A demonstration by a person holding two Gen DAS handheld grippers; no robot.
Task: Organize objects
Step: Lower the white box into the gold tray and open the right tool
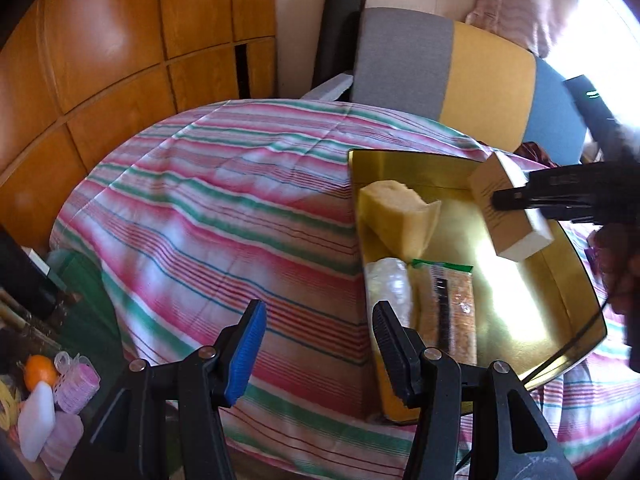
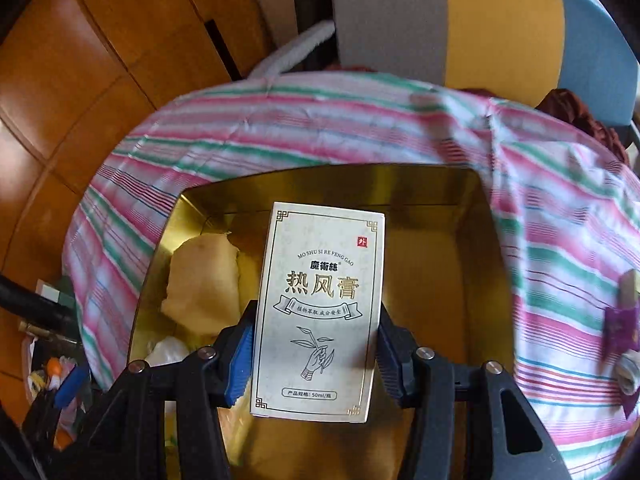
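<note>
A gold tray (image 1: 516, 304) (image 2: 472, 280) lies on the striped cloth. In it are a pale yellow sponge chunk (image 1: 400, 212) (image 2: 204, 280), a clear wrapped roll (image 1: 390, 284) and a packaged snack bar (image 1: 448, 312). My right gripper (image 2: 314, 344) is shut on a white printed box (image 2: 320, 312), held above the tray's middle. In the left wrist view the same box (image 1: 508, 212) hangs over the tray's far right part. My left gripper (image 1: 320, 344) stands open over the cloth at the tray's near left edge, nothing between its fingers.
The striped cloth (image 1: 224, 208) covers a round table. A grey, yellow and blue chair back (image 1: 448, 72) stands behind it; wooden cabinet doors (image 1: 100, 60) are to the left. An orange, a white bottle and pink items (image 1: 52, 392) lie low at the left. Small purple items (image 2: 624, 328) rest on the cloth at right.
</note>
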